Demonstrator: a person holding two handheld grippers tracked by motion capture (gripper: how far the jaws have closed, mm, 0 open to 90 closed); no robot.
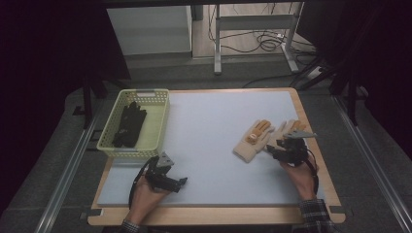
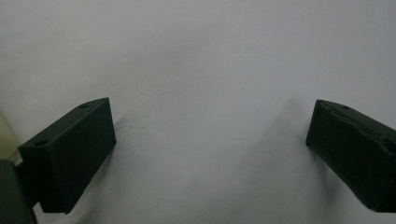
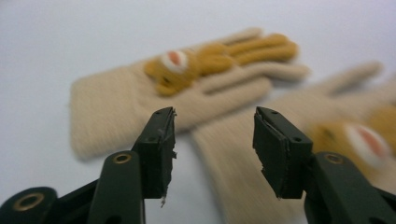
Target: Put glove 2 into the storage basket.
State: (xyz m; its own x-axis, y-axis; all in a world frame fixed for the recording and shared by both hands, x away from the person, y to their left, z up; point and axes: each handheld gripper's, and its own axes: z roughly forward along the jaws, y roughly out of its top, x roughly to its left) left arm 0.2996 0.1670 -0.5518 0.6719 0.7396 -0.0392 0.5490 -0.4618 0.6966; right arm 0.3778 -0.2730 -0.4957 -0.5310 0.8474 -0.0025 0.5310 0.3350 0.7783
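A yellow basket (image 1: 156, 119) at the worktop's left holds dark gloves (image 1: 129, 124). The left tool (image 1: 180, 182) rests near it, jaws wide apart over bare mat. At right lie two beige gloves (image 3: 140, 107) with orange bear patches, seemingly overlapping; the right tool (image 3: 214, 140) hovers half-apart just above, gripping nothing.

Looks like a lab or test room set up for recording. Purpose-built wooden table (image 1: 318, 145) topped with a pale foam mat (image 1: 218, 145), flanked by aluminium rails (image 1: 68, 170) on grey carpet. Beyond the table, loose cables (image 1: 262, 41) on the floor around a metal desk frame (image 1: 252, 29); dark curtains (image 1: 48, 43) to either side.
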